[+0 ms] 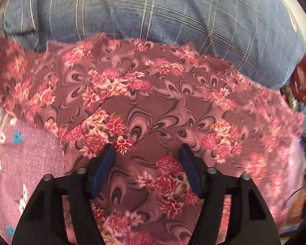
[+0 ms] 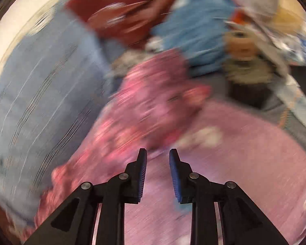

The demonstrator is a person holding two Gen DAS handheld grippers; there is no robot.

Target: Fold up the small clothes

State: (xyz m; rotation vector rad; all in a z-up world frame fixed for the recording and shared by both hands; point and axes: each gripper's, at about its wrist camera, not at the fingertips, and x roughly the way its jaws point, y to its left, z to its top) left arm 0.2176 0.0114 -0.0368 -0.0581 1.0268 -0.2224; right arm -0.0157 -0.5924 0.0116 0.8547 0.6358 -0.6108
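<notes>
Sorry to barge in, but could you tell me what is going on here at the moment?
A person with tongs in each hand is folding a small floral garment spread on a pink flowered bedcover, in front of a blue plaid pillow. The left tongs are open over the garment and grip nothing. The right tongs are also open and empty, over the bedcover beside the garment's edge; that view is blurred. Other clothes lie heaped behind.

My right wrist view is smeared by motion, so the heap of clothes [image 2: 193,30] at the bed's far edge is only red, blue and perhaps tan patches, while my left fingers [image 1: 104,171] cover part of the floral garment [image 1: 153,106], whose near end the frame cuts off.
</notes>
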